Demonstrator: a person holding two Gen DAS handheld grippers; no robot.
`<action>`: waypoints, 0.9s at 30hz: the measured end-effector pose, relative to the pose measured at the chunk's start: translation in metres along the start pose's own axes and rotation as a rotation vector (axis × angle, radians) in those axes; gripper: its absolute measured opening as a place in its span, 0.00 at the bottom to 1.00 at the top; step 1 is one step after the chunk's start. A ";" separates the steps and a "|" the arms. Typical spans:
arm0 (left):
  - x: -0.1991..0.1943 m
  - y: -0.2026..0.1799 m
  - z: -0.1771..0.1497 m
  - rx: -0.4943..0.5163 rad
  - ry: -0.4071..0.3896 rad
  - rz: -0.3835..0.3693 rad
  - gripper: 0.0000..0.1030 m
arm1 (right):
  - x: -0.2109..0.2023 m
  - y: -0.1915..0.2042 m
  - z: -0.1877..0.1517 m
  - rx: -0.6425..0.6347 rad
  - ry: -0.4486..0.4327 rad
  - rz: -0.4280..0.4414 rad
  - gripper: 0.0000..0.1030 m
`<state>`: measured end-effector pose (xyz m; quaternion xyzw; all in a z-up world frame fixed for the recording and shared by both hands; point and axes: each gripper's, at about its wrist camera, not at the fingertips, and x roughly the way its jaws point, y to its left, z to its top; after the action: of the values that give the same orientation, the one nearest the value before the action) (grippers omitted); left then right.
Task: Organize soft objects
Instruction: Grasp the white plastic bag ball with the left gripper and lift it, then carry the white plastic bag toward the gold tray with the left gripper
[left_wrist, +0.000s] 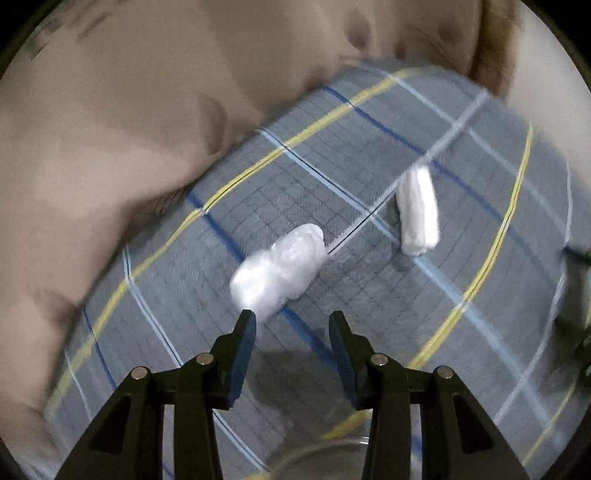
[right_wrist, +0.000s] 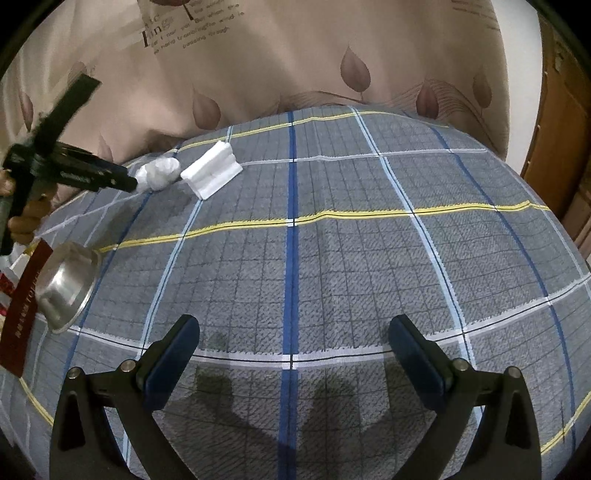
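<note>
On the grey plaid sheet (right_wrist: 332, 258) of the bed lie two white soft things, counted the same in both views: one crumpled plastic wad (left_wrist: 280, 266) and one ridged foam block (left_wrist: 419, 212); they sit near each other toward the far edge of the sheet, beside the beige leaf-print quilt (right_wrist: 295, 66). The left wrist view is blurred and shows only these two, the sheet, the quilt and a curved shiny rim at its bottom edge; the right wrist view adds one steel bowl (right_wrist: 68, 286) lying tilted at the left of the sheet, one dark red booklet (right_wrist: 22, 306) just beside it, and a wooden door (right_wrist: 554, 147) at the far right. The left claw (left_wrist: 291, 319) is moderately spread and holds nothing; its left fingertip overlaps the near end of the wad, though whether it touches cannot be told. From the right wrist view the left claw (right_wrist: 129, 181) reaches right up to the wad (right_wrist: 159, 173), with the block (right_wrist: 212, 173) just past it. The right claw (right_wrist: 293, 326) is spread wide, empty, hanging over bare sheet well apart from both things.
</note>
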<state>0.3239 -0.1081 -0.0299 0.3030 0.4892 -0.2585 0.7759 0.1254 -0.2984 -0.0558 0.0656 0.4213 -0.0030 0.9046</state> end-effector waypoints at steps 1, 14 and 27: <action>0.006 0.000 0.004 0.031 0.000 0.028 0.41 | 0.000 -0.001 0.000 0.004 -0.002 0.002 0.99; 0.028 0.021 0.030 0.159 -0.046 -0.029 0.43 | -0.001 -0.006 0.000 0.030 -0.016 0.035 0.99; 0.046 0.064 0.025 -0.184 -0.020 -0.175 0.12 | -0.002 -0.011 0.001 0.070 -0.025 0.039 0.99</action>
<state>0.4015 -0.0871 -0.0493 0.1840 0.5275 -0.2821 0.7799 0.1244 -0.3094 -0.0548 0.1054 0.4080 -0.0009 0.9069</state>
